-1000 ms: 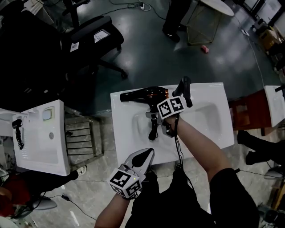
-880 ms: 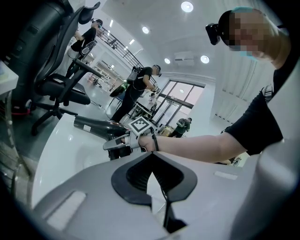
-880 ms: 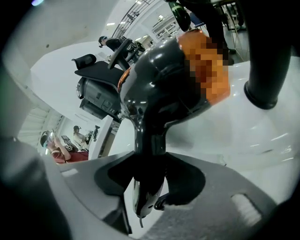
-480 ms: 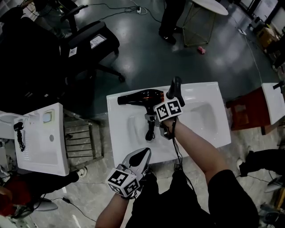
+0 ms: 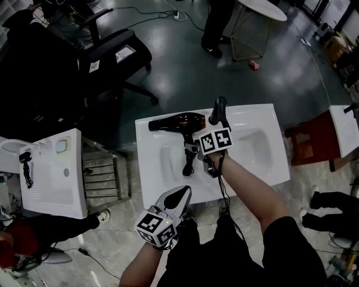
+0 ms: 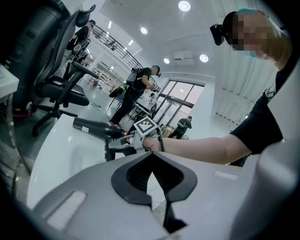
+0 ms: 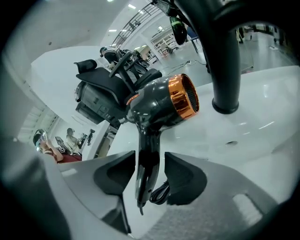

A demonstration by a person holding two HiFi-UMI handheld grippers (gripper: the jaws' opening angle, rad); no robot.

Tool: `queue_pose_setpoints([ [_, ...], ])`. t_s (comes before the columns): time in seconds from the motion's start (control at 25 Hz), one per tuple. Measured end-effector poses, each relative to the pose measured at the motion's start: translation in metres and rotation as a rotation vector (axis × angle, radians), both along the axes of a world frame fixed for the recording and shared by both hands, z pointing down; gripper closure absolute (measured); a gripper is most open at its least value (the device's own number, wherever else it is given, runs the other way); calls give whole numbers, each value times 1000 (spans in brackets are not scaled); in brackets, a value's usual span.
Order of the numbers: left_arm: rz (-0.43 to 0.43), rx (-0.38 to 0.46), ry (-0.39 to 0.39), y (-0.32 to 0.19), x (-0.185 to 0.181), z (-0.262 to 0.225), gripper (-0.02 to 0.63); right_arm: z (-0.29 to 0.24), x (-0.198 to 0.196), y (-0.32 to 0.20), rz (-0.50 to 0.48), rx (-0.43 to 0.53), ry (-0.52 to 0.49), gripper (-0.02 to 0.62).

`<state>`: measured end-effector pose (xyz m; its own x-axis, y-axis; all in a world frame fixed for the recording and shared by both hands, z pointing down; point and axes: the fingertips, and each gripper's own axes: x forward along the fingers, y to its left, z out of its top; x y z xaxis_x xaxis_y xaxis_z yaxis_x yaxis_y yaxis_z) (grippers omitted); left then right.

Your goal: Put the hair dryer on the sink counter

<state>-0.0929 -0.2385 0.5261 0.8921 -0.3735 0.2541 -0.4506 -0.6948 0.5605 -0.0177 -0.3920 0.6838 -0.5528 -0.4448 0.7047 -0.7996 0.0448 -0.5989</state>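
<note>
Counter (image 5: 154, 185): dryer (image 7: 159, 105) handle btwn parted R gripper (image 7: 150, 159) jaws

The faucet (image 7: 224, 56) runs off the edge at 12 o'clock; the right tongs (image 7: 149, 165) partly hide the cord (image 7: 158, 193).

A black office chair (image 5: 115, 53) stands on the dark grey floor (image 5: 179, 73). A small pink object (image 5: 253, 65) lies there near a white-topped wire stand (image 5: 268, 8) and a person's dark legs (image 5: 216, 22). At the left sits a second white basin unit (image 5: 47, 190) with a slatted wooden crate (image 5: 104, 174) just beside it, and a red piece of furniture (image 5: 314, 140) shows at the right.
</note>
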Motion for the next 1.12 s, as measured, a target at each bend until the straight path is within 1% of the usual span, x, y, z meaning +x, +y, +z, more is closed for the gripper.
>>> queue_pose_setpoints([
  [0.08,-4,5,-1,-1,0,-2,603,-8,1,8,3,19,-14,397],
  [0.16,-8,11,-4,-1,0,-5,603,-21,0,15,10,46,-51,397],
  [0.24,-16,15,-7,0,2,-9,603,-42,0,24,9,100,-85,408],
  [0.28,-20,17,-10,1,3,-11,603,-55,0,28,7,136,-96,456],
  [0.36,-28,25,-17,3,5,-16,603,-80,2,38,1,219,-102,586],
  [0.4,-34,29,-22,4,6,-18,603,-92,4,43,-6,261,-99,594],
  [0.52,-58,40,-41,7,12,-24,603,-124,7,61,-48,363,-85,594],
  [0.8,-108,70,-51,17,34,-45,603,-191,12,109,-154,548,-52,594],
  [0.92,-127,81,-54,24,44,-54,603,-213,16,129,-179,595,-58,594],
  [1.12,-166,99,-62,37,63,-65,603,-233,31,157,-196,636,-78,594],
])
